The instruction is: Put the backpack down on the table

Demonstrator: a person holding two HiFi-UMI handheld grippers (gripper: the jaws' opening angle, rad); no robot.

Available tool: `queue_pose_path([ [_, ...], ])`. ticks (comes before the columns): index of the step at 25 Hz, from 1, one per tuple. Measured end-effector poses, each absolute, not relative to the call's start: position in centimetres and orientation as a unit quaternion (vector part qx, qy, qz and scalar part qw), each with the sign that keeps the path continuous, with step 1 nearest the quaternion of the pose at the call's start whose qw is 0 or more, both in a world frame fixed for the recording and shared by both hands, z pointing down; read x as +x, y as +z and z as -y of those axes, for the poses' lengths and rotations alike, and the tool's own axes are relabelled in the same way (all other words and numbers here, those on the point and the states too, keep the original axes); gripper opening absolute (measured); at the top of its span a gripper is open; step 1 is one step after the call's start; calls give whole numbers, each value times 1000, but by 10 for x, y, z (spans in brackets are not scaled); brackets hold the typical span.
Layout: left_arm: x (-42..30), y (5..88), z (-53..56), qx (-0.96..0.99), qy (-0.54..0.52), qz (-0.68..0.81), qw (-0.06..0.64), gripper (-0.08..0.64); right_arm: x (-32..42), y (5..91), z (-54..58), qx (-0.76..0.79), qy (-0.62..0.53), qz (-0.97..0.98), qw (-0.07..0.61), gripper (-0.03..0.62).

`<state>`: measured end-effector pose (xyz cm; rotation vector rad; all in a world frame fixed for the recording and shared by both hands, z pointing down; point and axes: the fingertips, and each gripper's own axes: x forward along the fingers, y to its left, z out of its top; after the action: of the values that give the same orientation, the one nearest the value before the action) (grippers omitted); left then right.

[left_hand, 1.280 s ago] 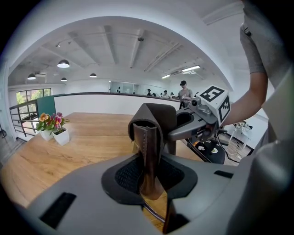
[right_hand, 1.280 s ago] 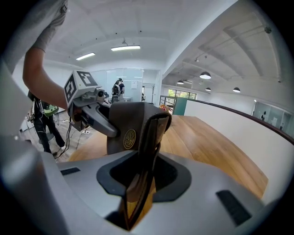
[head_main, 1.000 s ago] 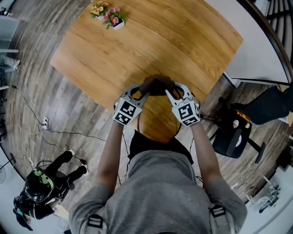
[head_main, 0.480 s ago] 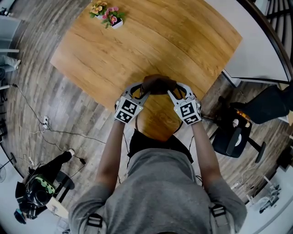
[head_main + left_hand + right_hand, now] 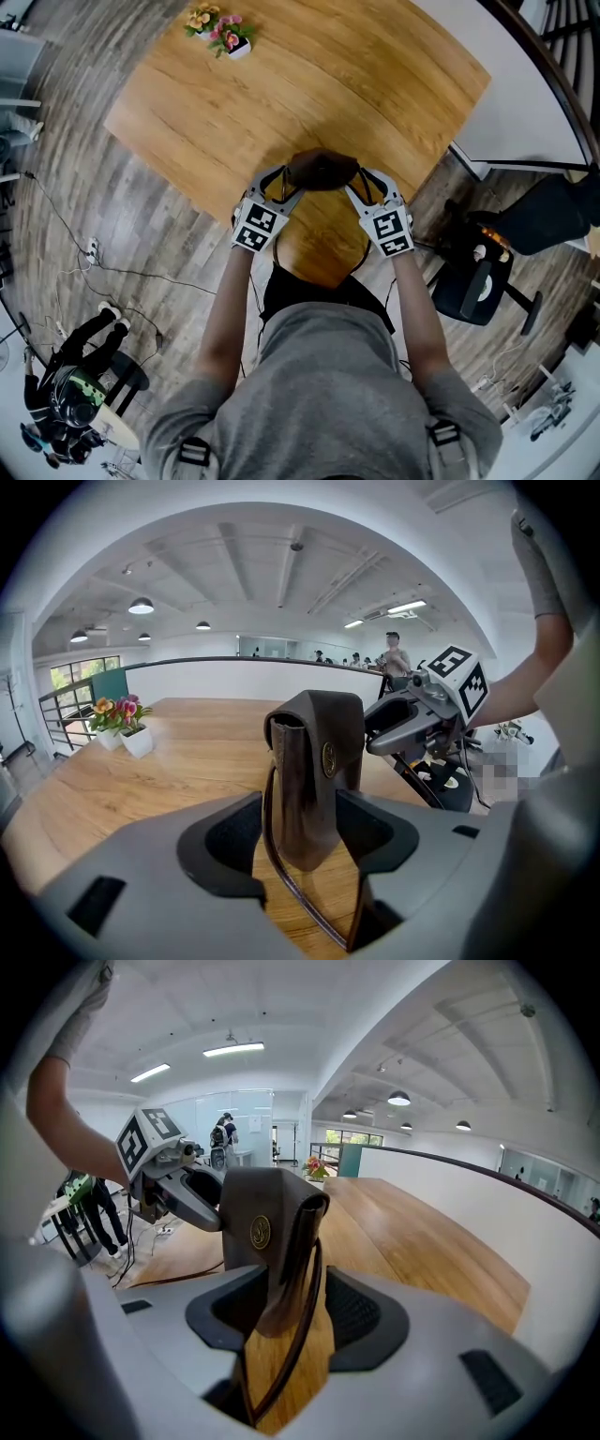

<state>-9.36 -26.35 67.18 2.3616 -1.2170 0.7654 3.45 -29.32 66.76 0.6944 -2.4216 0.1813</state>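
- The backpack (image 5: 322, 171) is a small, dark brown bag of smooth leather. It has a rounded flap folded over its top and a round metal badge (image 5: 329, 758) on the side.
- A thin dark strap (image 5: 292, 886) with a rolled edge hangs from the bag in a long loop that drops below its base.
- The bag stands upright at the centre of the head view, over the near edge of the table (image 5: 281, 84). The gripper views show its narrow lower end just above the wood. I cannot tell whether it rests there.
- The table is a broad top of warm, mid-brown wood with long straight grain and a matte finish.
- A small white pot of pink and yellow flowers (image 5: 225, 36) sits near the table's far corner, at the upper left of the head view and well apart from the bag.
- The floor (image 5: 75, 206) is grey-brown planking. A black swivel chair (image 5: 473, 281) stands at the right.
- The left gripper (image 5: 302, 822) has a smooth grey plastic body with matte black pads. Its jaws are opening and stand wide with the bag between them. The strap runs down beside one pad and the leather lies close to the other.
- The right gripper (image 5: 281, 1314) reaches in from the opposite side, and its jaws are also opening. Its ribbed black pads (image 5: 356, 1312) flank the bag's other edge. Bare wood shows in the gap between the leather and one pad.
- Each gripper carries a white cube printed with black square markers, and the two face each other across the bag.
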Motion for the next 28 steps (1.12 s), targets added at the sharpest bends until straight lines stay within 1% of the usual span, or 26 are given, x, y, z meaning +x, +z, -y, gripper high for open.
queue_pose_path([
  [7, -98, 660, 243, 828, 265, 457, 189, 264, 51, 649, 279, 272, 70, 916, 286, 201],
  [10, -98, 655, 233, 825, 263, 464, 186, 264, 60, 640, 273, 278, 68, 917, 277, 192],
  [12, -97, 651, 226, 823, 262, 470, 183, 262, 65, 636, 266, 281, 65, 918, 272, 168],
  [14, -96, 646, 218, 822, 259, 473, 181, 261, 71, 632, 258, 280, 62, 921, 265, 95],
  [15, -94, 643, 213, 823, 256, 474, 181, 251, 73, 629, 253, 278, 60, 922, 262, 62],
  [16, -92, 639, 209, 824, 251, 475, 182, 227, 74, 626, 249, 275, 58, 924, 260, 35],
  [18, -87, 629, 201, 827, 233, 475, 190, 132, 75, 620, 240, 268, 54, 927, 257, 8],
  [20, -82, 620, 192, 830, 213, 476, 197, 53, 77, 616, 232, 262, 48, 930, 254, 6],
  [23, -79, 612, 184, 834, 201, 476, 195, 30, 79, 608, 225, 257, 39, 933, 250, 6],
  [28, -78, 593, 171, 833, 176, 488, 195, 24, 84, 597, 214, 253, 32, 936, 243, 6],
])
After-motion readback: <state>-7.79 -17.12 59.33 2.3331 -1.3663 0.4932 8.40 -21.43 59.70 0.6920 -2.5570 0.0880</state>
